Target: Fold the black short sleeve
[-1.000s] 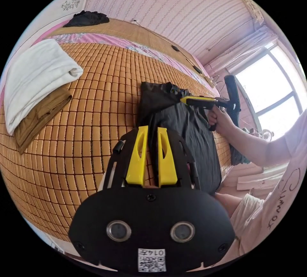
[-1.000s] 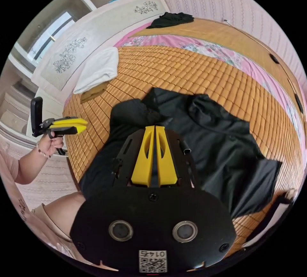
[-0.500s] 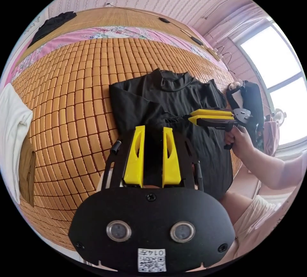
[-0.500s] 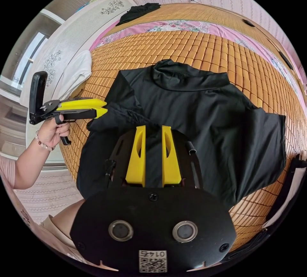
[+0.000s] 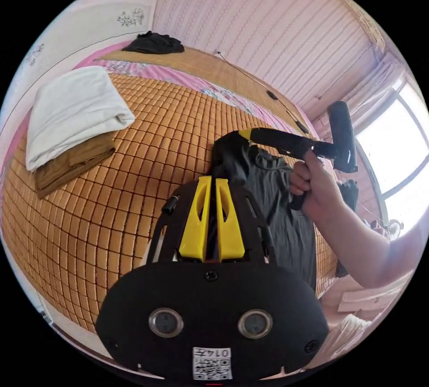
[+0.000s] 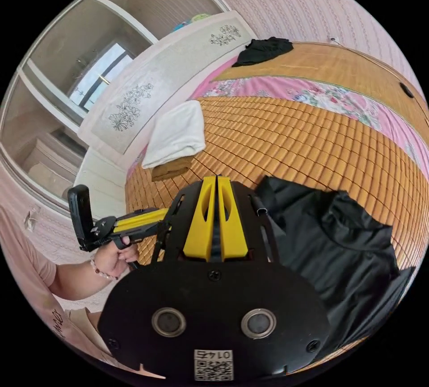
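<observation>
My left hand-held gripper — jaws drawn nearly together, a thin strip of black cloth in the slit between them, so I read it as clamped on the black short sleeve. In the right gripper view it pokes in from the left, held in a hand, its tips hidden behind my own rig.

My right hand-held gripper — jaws pressed together with a dark sliver between (cloth or shadow, I cannot tell). In the left gripper view its tip sits at the top edge of the bunched garment, gripped by the other hand.

The shirt lies crumpled on the woven mat covering the bed, collar up. Well apart: a white folded towel stacked on a brown folded cloth, and a dark garment at the far end.
</observation>
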Demonstrator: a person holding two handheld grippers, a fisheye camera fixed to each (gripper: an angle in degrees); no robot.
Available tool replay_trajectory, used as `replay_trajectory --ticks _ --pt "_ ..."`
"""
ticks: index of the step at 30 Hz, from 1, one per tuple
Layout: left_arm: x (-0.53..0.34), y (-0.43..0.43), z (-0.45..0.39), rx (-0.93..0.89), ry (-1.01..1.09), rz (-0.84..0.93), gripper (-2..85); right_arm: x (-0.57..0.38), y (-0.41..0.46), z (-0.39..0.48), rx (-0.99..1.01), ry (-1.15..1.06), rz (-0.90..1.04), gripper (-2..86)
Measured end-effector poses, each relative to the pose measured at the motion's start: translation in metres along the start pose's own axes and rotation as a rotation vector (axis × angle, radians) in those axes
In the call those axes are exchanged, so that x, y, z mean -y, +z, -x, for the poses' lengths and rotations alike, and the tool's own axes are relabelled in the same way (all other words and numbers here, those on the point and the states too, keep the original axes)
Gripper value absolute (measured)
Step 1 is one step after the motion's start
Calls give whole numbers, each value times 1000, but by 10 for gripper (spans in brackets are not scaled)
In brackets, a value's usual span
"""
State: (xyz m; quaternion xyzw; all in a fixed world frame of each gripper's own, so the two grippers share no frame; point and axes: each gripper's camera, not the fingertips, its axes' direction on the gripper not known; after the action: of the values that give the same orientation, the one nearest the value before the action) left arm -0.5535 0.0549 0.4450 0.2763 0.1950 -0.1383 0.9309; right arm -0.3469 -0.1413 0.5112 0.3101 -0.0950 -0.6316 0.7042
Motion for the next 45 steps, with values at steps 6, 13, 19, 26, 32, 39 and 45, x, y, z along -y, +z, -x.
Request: replay_trajectory --ticks 6,13,19,26,32,39,45 --pt "-33 -13 37 101 -205 -66 -9 41 80 54 50 -157 116 0" --pt "-49 -10 57 132 -316 -55 -9 51 149 86 34 -263 303 0" --pt "-58 -7 60 129 -346 -26 -9 41 165 107 15 -320 381 1" --pt "-66 3 47 135 -374 -7 -6 30 163 116 -9 -352 425 28" --pt "-70 -6 28 235 -347 10 1 -2 64 100 -16 -318 95 45" --pt "-70 -21 -1 300 -346 35 -10 -121 -56 34 -164 -13 81 22" --pt "-40 -15 -80 212 -117 12 -10 -231 -176 -32 -447 362 97 40"
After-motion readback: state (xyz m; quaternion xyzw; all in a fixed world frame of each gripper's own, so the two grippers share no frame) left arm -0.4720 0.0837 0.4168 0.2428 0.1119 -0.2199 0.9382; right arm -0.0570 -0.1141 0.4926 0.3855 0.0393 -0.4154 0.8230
